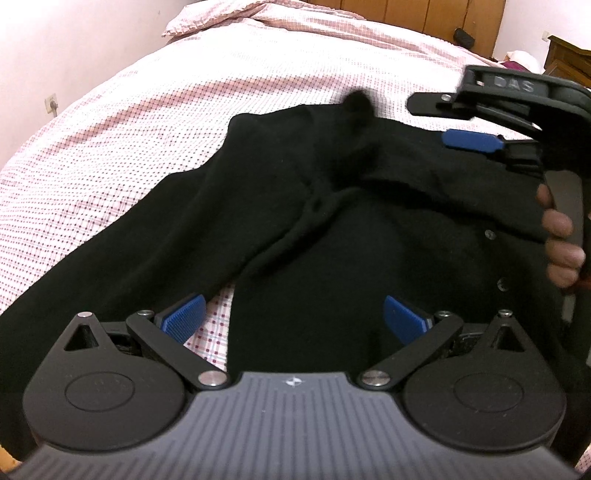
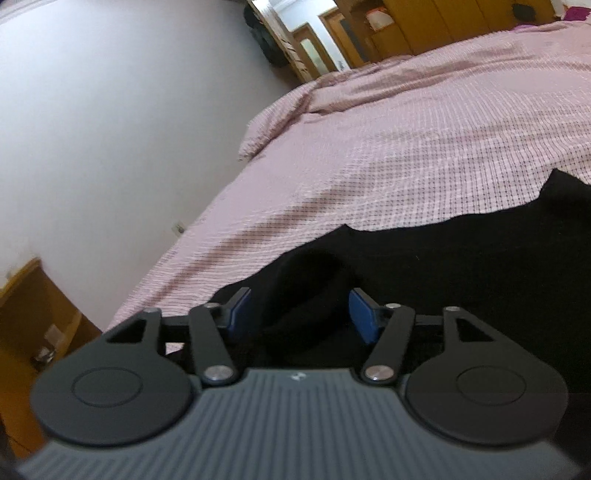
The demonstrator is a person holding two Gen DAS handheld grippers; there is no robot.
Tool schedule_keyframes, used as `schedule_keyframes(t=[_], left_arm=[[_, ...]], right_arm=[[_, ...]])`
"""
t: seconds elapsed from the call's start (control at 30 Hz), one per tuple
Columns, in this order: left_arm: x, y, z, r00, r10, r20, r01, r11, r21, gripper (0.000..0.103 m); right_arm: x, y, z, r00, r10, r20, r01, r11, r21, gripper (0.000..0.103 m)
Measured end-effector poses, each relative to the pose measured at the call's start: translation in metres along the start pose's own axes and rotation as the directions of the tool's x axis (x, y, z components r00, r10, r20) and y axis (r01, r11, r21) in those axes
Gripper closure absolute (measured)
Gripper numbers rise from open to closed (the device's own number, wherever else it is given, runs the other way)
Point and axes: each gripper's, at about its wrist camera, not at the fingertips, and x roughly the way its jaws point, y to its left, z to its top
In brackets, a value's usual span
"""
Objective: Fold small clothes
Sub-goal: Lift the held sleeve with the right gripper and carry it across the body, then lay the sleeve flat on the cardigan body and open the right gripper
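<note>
A black buttoned garment [image 1: 325, 229] lies spread on the pink checked bed [image 1: 147, 122]. One sleeve runs toward the lower left. My left gripper [image 1: 293, 317] is open and empty, low over the garment's near edge, with its blue pads [image 1: 183, 317] wide apart. My right gripper [image 1: 476, 122] shows at the right of the left wrist view, over the garment's far right part. In the right wrist view the right gripper [image 2: 299, 314] is partly open, with a raised fold of the black garment [image 2: 306, 291] between its pads; a firm grip cannot be told.
A pillow [image 1: 236, 14] and wooden headboard [image 1: 424, 18] stand at the far end of the bed. A white wall [image 2: 110, 110] runs along the bed's left side, with a wooden nightstand [image 2: 33, 314] beside it. Wooden furniture [image 1: 569, 59] stands at the far right.
</note>
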Motion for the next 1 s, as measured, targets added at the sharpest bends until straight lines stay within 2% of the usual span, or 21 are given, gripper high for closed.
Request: schedule_keyframes(t=[0.2, 0.4, 0.53, 0.63, 0.77, 0.87, 0.93, 1.0], left_arm=[[-0.003, -0.007, 0.008, 1.0, -0.011, 0.025, 0.01, 0.999, 0.032, 0.0], [-0.002, -0.02, 0.032, 0.996, -0.028, 0.086, 0.022, 0.997, 0.069, 0.0], [0.008, -0.032, 0.052, 0.992, -0.048, 0.118, 0.039, 0.996, 0.083, 0.0], [0.019, -0.039, 0.068, 0.989, -0.048, 0.136, 0.038, 0.996, 0.077, 0.0], [0.037, -0.048, 0.089, 0.986, -0.037, 0.16, 0.025, 0.997, 0.077, 0.0], [0.053, -0.056, 0.102, 0.987, -0.02, 0.159, 0.007, 0.997, 0.082, 0.0], [0.066, -0.06, 0.11, 0.989, -0.002, 0.148, -0.011, 0.996, 0.084, 0.0], [0.078, -0.065, 0.116, 0.99, 0.012, 0.138, -0.024, 0.996, 0.089, 0.0]], right_arm=[[-0.023, -0.016, -0.002, 0.999, -0.04, 0.015, 0.04, 0.999, -0.006, 0.042], [-0.068, -0.06, -0.01, 0.983, -0.173, 0.058, 0.171, 0.985, 0.031, 0.042], [-0.095, -0.098, -0.007, 0.954, -0.284, 0.096, 0.276, 0.957, 0.088, 0.042], [-0.112, -0.126, 0.003, 0.918, -0.368, 0.146, 0.351, 0.927, 0.132, 0.041], [-0.12, -0.172, 0.018, 0.884, -0.434, 0.174, 0.406, 0.897, 0.172, 0.042], [-0.12, -0.212, 0.024, 0.892, -0.425, 0.154, 0.372, 0.884, 0.284, 0.043], [-0.117, -0.243, 0.028, 0.914, -0.382, 0.133, 0.297, 0.858, 0.419, 0.044], [-0.111, -0.266, 0.032, 0.938, -0.324, 0.12, 0.225, 0.836, 0.5, 0.048]])
